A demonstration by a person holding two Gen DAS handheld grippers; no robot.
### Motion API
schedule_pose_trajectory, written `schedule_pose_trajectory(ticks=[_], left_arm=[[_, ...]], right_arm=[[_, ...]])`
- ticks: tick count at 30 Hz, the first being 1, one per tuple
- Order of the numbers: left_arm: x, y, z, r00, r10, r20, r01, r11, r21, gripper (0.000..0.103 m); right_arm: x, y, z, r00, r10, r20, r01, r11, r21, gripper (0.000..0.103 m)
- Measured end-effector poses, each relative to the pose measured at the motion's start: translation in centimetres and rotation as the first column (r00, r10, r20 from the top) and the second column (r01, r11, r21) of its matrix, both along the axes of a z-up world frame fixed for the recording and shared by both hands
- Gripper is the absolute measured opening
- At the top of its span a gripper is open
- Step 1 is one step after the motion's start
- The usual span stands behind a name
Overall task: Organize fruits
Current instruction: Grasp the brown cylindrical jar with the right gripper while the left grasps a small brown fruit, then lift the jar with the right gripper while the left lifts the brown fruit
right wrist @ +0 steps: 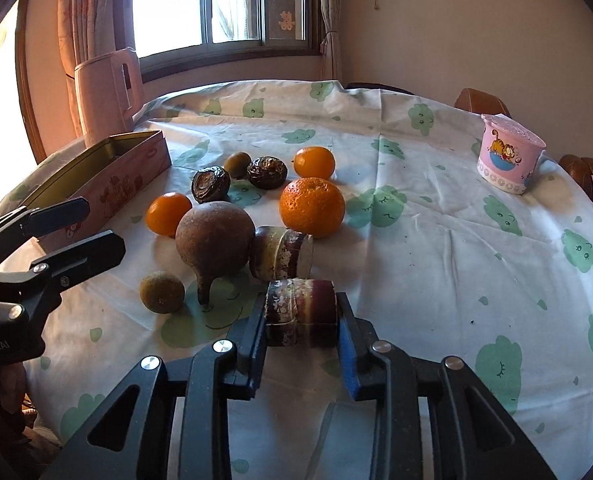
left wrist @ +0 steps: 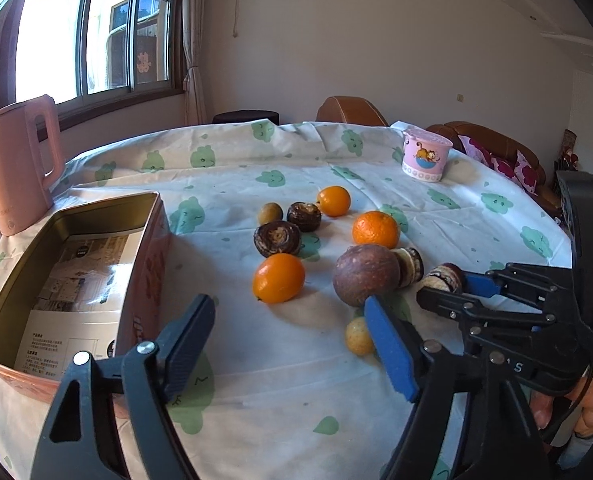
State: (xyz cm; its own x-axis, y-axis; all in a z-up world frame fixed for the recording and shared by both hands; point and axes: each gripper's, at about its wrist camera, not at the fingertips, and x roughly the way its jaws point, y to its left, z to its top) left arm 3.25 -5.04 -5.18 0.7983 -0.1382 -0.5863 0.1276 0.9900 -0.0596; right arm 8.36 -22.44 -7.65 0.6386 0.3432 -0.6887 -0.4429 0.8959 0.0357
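Beside the tin box (left wrist: 68, 280) on the worktop (left wrist: 376, 184) I see scattered fruit. Just right of the box, my left gripper (left wrist: 288, 344) has its fingers apart over bare cloth. Farther right, my right gripper (right wrist: 301, 344) is clamped on a banded purple stalk piece (right wrist: 299, 312).

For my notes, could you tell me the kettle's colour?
Pale pink kettle, clearest in the left wrist view.

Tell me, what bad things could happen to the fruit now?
The right gripper pinches a short purple sugarcane piece by its flat ends; it might slip out when lifted. A second cane piece leans on the round brown fruit, so a bump could set both rolling. The left gripper is open near a small yellow fruit and might nudge it.
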Motion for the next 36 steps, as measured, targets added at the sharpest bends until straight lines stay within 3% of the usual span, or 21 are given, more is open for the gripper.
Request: schedule_pose_trajectory(ticks=[6, 15, 17, 18, 19, 25, 36], left_arm=[[1.0, -2.0, -0.7, 0.994, -0.086, -0.068, 0.088, 0.996, 0.015, 0.056], [2.0, -4.0, -1.7, 0.974, -0.162, -0.158, 0.172, 0.983, 0.057, 0.051], [2.4, -3.9, -2.0, 0.968, -0.17, -0.187, 0.18, 0.983, 0.037, 0.041], [2.6, -3.7, -2.2, 0.963, -0.177, -0.204, 0.184, 0.983, 0.018, 0.029], [2.6, -3.6, -2.2, 0.963, -0.179, -0.203, 0.185, 0.983, 0.011, 0.026], [2.1, -3.3, -1.9, 0.968, -0.183, -0.173, 0.184, 0.983, -0.008, 0.026], [1.0, -2.2, -0.8, 0.992, -0.12, -0.038, 0.12, 0.993, -0.008, 0.026]], right_arm=[[0.2, -1.4, 0.3, 0.999, -0.051, 0.002, 0.051, 0.997, 0.061, 0.032], [0.5, -1.7, -0.1, 0.999, -0.047, -0.023, 0.048, 0.996, 0.07, 0.033], [0.4, -1.6, -0.2, 0.999, -0.044, -0.027, 0.046, 0.997, 0.064, 0.033], [0.4, -1.6, -0.2, 0.999, -0.043, -0.026, 0.045, 0.997, 0.061, 0.033], [0.4, -1.6, -0.2, 0.999, -0.042, -0.026, 0.044, 0.997, 0.059, 0.033], [0.2, -1.7, -0.1, 0.999, -0.037, -0.009, 0.038, 0.997, 0.068, 0.033], [-1.2, -1.5, 0.6, 0.995, -0.008, 0.095, 0.0, 0.997, 0.083, 0.033]])
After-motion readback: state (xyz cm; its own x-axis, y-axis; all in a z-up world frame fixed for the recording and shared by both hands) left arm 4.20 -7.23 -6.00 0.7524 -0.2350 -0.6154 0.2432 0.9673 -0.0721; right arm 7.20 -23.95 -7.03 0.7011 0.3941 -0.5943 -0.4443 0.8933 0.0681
